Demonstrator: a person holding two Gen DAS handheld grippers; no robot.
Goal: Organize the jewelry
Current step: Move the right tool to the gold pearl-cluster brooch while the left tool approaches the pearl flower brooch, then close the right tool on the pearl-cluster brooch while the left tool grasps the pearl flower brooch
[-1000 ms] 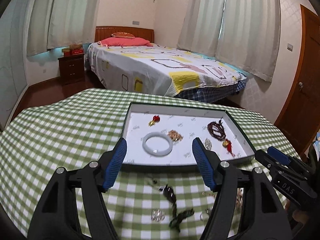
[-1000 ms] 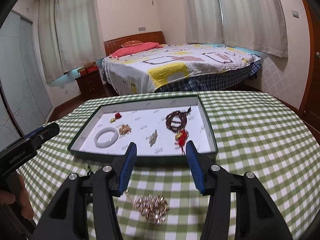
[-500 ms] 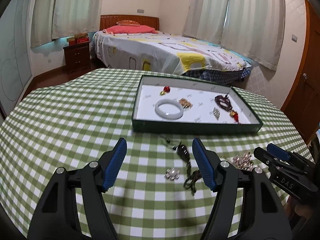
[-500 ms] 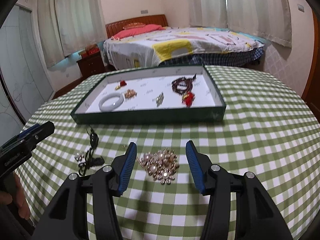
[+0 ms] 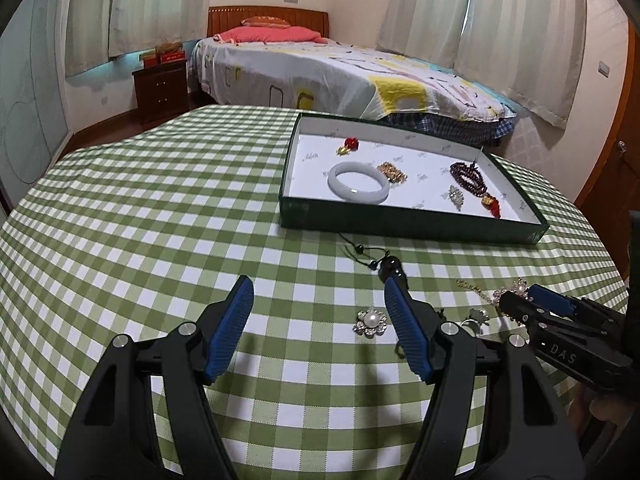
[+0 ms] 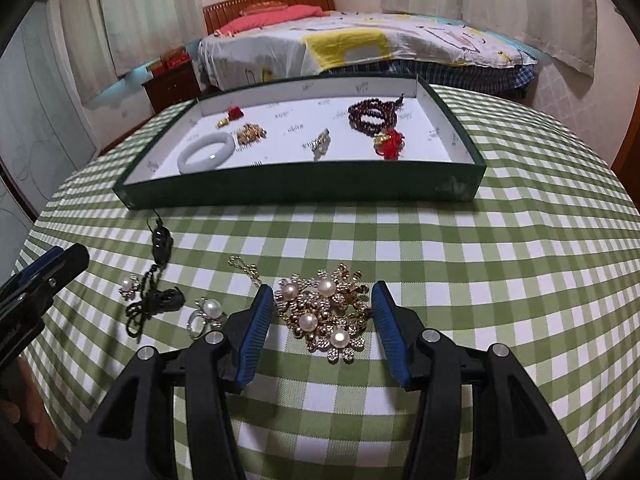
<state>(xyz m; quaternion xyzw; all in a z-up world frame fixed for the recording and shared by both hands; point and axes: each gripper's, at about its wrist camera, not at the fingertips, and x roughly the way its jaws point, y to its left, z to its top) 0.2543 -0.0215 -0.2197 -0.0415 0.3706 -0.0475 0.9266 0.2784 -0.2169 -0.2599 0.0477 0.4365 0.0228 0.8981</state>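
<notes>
Right wrist: pearl necklace (untouched) between right gripper tongs.

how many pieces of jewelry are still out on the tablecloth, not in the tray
4: a gold-and-pearl cluster between the right gripper fingers, a pearl ring, a black cord pendant, and a small pearl flower furthest left.

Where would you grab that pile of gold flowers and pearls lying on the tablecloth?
Probably across the bunched middle of the pearl-and-gold necklace, coming down from above. It lies heaped flat on the tablecloth, so only the sides of the heap give purchase. The right gripper is open with a finger either side of it, not yet touching.
</notes>
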